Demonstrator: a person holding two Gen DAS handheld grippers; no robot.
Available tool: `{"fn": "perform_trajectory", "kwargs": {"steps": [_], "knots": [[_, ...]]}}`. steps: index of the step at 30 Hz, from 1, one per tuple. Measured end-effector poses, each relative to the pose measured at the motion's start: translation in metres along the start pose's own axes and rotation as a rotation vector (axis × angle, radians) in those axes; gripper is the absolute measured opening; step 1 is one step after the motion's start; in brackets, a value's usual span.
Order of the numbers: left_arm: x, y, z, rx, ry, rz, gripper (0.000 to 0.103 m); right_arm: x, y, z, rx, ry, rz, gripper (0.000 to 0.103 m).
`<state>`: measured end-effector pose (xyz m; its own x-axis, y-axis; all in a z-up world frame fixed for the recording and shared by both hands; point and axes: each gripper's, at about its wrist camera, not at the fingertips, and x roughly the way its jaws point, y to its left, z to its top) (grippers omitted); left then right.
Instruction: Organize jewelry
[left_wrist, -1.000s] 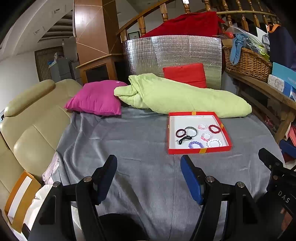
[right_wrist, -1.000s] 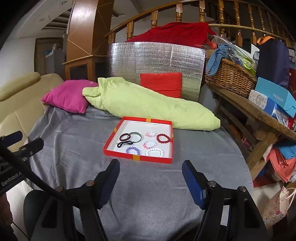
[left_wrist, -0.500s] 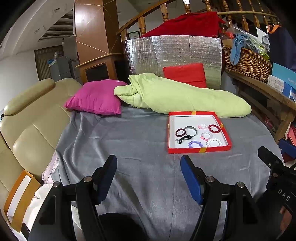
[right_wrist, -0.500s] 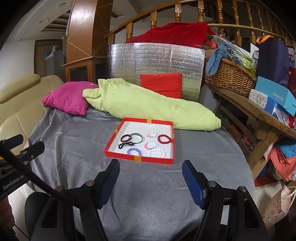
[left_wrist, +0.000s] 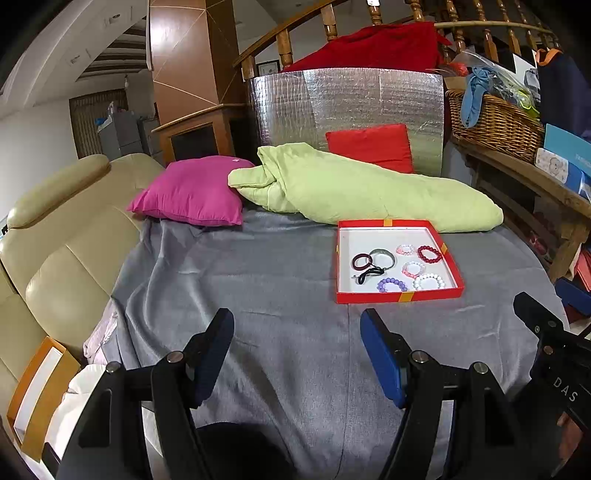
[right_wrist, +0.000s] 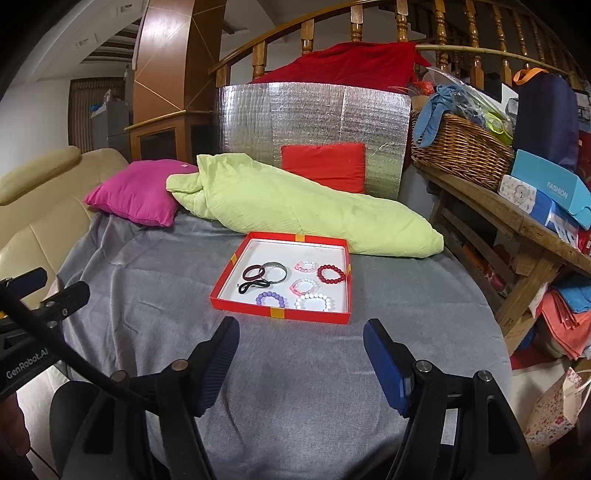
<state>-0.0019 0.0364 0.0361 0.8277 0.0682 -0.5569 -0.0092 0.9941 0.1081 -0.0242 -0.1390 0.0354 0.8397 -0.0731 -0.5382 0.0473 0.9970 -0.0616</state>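
Right wrist view places the red tray (right_wrist: 284, 314) directly ahead of the right gripper (right_wrist: 301, 354), at 12 o'clock and just beyond the fingertips, resting flat on the grey cloth (right_wrist: 155, 295). Left wrist view places the same tray (left_wrist: 397, 297) at about 1 o'clock from the left gripper (left_wrist: 297, 345) and farther off, so the right gripper is judged the nearer one. All visible jewelry lies inside the tray: 5 beaded bracelets, including a dark red one (right_wrist: 331, 274) and a purple one (right_wrist: 271, 299), sit on the 3 o'clock side, spaced apart; 2 plain bangles (right_wrist: 274, 272) overlap on the 9 o'clock side, with a black cord (right_wrist: 254, 285) touching them. This layout fits either a finished sort or one awaiting work. Both grippers are spread wide, grasp nothing and touch nothing.
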Motion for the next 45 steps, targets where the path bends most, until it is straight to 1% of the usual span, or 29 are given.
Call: {"fn": "perform_trajectory", "kwargs": {"steps": [35,45], "knots": [[0.0001,0.0001,-0.0051,-0.003,0.002,0.002,0.072,0.0004,0.0025,-0.0003,0.010,0.005,-0.001,0.073],[-0.0017,0.0016,-0.0043,-0.005,-0.002,0.002,0.072,-0.0007,0.0005,0.0051,0.012,-0.012,-0.009,0.073]]}}
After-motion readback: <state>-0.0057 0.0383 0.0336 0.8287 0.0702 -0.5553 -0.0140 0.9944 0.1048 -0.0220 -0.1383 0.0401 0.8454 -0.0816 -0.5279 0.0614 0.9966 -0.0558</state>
